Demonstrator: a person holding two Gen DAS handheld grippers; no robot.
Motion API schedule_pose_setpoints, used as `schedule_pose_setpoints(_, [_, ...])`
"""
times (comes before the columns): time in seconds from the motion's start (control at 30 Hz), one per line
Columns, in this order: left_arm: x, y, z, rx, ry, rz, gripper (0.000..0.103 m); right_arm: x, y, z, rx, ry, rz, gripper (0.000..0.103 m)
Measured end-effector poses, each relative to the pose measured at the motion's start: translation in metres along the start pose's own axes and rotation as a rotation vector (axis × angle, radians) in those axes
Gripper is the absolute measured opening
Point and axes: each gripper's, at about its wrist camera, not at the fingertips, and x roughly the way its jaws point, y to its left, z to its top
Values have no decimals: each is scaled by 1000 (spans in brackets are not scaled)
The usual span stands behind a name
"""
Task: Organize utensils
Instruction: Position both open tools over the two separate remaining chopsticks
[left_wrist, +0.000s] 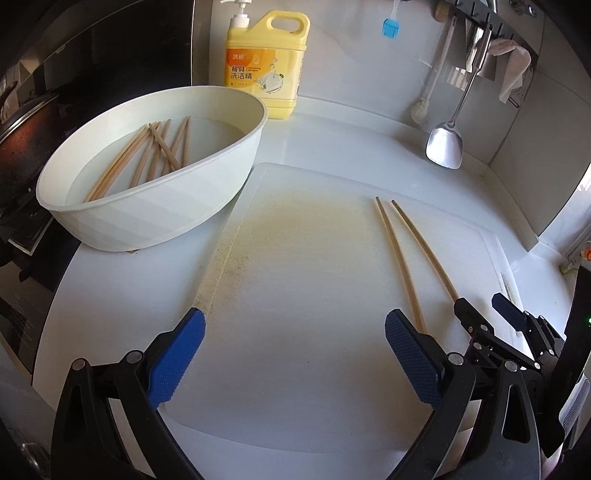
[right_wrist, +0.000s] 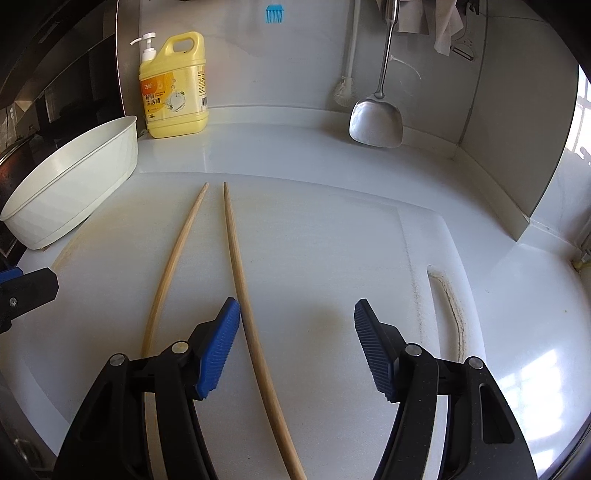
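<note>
Both grippers are hovering low over the board (left_wrist: 295, 258), pointing toward the wall. The left gripper (left_wrist: 295, 354) is gaping wide, holding nothing. The right gripper (right_wrist: 297, 343) is spread too, its left pad (right_wrist: 218, 350) just beside one of two chopsticks (right_wrist: 240, 266) lying on the board; more are sitting in the basin (left_wrist: 155, 206).

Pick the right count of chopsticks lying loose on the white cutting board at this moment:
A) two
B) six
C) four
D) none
A: two chopsticks lie side by side on the cutting board; the other chopsticks sit in the white basin.
</note>
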Motion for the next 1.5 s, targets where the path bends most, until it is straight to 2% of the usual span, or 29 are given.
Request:
schedule_pose_setpoints(0.37, [10,-27,4,14,0,-15,96,3,-27,-3,33,11,-13,62])
schedule_pose_setpoints(0.53, [20,-40,3,29,7,-10,96,6,-33,2,10,42,16,62])
schedule_pose_setpoints(0.97, [35,-58,3,48,11,33,96,16,-31,11,-37,47,100,62])
schedule_pose_setpoints(1.2, [41,-65,4,50,10,56,96,20,-32,15,-75,39,97,62])
schedule_pose_setpoints(1.37, [44,-68,5,50,16,66,96,24,-46,16,-32,52,112,62])
schedule_pose_setpoints(1.5, [47,-68,6,53,28,88,96,25,-43,17,-64,53,99,62])
